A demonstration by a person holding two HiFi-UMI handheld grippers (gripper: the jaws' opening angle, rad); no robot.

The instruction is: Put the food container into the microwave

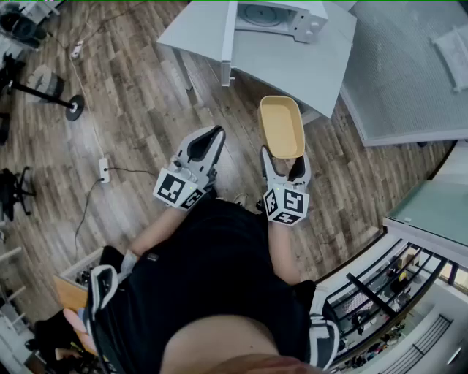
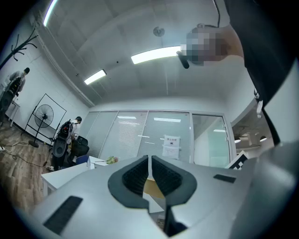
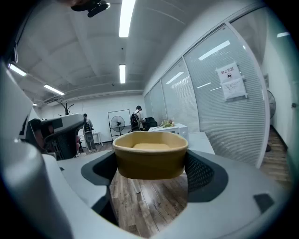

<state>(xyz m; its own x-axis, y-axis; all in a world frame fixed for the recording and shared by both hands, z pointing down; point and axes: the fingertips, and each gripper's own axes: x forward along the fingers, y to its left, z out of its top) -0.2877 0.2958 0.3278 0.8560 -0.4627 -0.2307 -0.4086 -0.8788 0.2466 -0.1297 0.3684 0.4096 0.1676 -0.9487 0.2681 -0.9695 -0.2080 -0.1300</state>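
Note:
The food container [image 1: 281,126] is a yellow oblong tub, held out over the wooden floor. My right gripper [image 1: 284,155] is shut on its near end, and in the right gripper view the tub [image 3: 150,160] fills the space between the jaws. The white microwave [image 1: 278,16] stands on a white table [image 1: 292,62] ahead, with its door [image 1: 229,36] swung open. It also shows small behind the tub [image 3: 174,129]. My left gripper [image 1: 212,135] is shut with nothing in it, beside the right one; its pads [image 2: 140,175] meet, and a bit of the tub [image 2: 153,186] shows behind them.
A grey carpeted area [image 1: 402,66] lies right of the table. A fan stand [image 1: 51,95] and a power strip [image 1: 104,169] with its cable sit on the floor at left. A glass partition [image 3: 219,93] runs along the right. People [image 3: 138,116] stand far off.

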